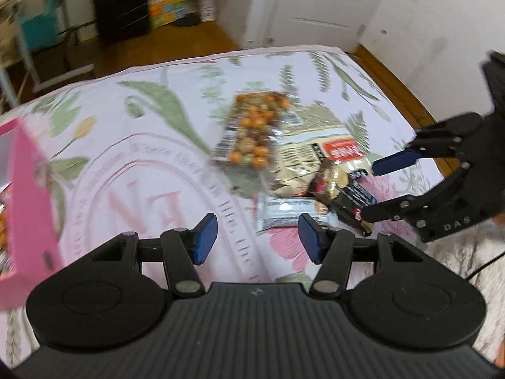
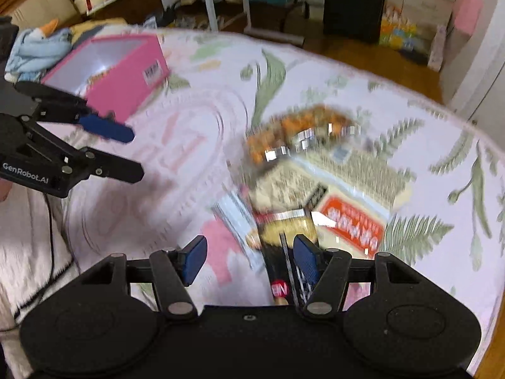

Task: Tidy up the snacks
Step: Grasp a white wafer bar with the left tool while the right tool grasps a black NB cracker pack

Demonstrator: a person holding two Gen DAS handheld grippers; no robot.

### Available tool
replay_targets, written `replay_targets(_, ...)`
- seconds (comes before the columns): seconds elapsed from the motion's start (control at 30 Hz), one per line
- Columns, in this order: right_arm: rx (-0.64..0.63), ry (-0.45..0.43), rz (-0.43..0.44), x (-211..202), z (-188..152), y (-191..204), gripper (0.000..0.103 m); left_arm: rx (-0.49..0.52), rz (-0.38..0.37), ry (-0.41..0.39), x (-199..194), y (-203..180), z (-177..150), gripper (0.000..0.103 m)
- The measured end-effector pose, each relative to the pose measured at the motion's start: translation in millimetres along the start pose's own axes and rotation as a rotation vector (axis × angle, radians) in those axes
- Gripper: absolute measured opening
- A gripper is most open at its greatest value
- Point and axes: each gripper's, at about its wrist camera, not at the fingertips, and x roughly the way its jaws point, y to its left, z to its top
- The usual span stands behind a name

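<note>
A pile of snack packets lies on the floral tablecloth (image 1: 151,164). It holds a clear bag of orange nuts (image 1: 252,126) (image 2: 300,132), a beige packet with a red label (image 1: 309,158) (image 2: 350,218), a dark packet (image 1: 344,195) (image 2: 281,252) and a silver-blue bar (image 1: 284,218) (image 2: 233,218). A pink box (image 1: 28,189) (image 2: 126,72) stands at the left. My left gripper (image 1: 258,237) (image 2: 134,154) is open and empty, just short of the bar. My right gripper (image 2: 249,257) (image 1: 371,191) is open above the dark packet, which shows by its right finger, and the pads do not press on it.
The table edge (image 1: 419,117) drops to a wooden floor (image 1: 202,38) on the far and right sides. A black cabinet (image 1: 121,3) and a white door (image 1: 315,6) stand beyond. A blue soft toy (image 2: 34,47) lies behind the pink box. The picture is motion-blurred.
</note>
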Motion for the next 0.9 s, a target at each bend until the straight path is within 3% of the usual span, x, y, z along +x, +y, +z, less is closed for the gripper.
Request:
replay_targets(0.13, 0.008, 0.054, -0.004, 24.7, -5.0, -15.7, 0.066, 0.130, -0.057, 0.028, 33.4, -21.2, -0.7, 0.055)
replay_targets(0.27, -0.020, 0.079, -0.028, 41.9, -8.6, -16.0, 0.067, 0.248, -0.052, 0.027, 60.9, -39.1, -5.5, 0.053)
replay_targets(0.4, 0.031, 0.046, -0.026, 44.7, -3.0, -16.8, 0.071, 0.332, -0.077, -0.006, 81.2, -42.2, -9.4, 0.052)
replay_targets(0.57, 0.008, 0.119, -0.063, 66.0, -2.5, -13.8, 0.070, 0.379, -0.136, -0.056, 97.6, -30.1, -11.0, 0.052)
replay_targets(0.7, -0.025, 0.166, -0.067, 78.9, -3.0, -10.8, 0.071, 0.463, -0.148, -0.050, 108.3, -33.8, -12.9, 0.052)
replay_targets(0.83, -0.034, 0.164, -0.069, 82.3, -4.4, -11.4, 0.071, 0.492, -0.146, -0.041, 116.2, -36.8, -12.0, 0.053)
replay_targets(0.9, -0.020, 0.149, -0.063, 79.8, -5.0, -13.9, 0.065, 0.499, -0.144, -0.035, 115.7, -37.5, -12.5, 0.053)
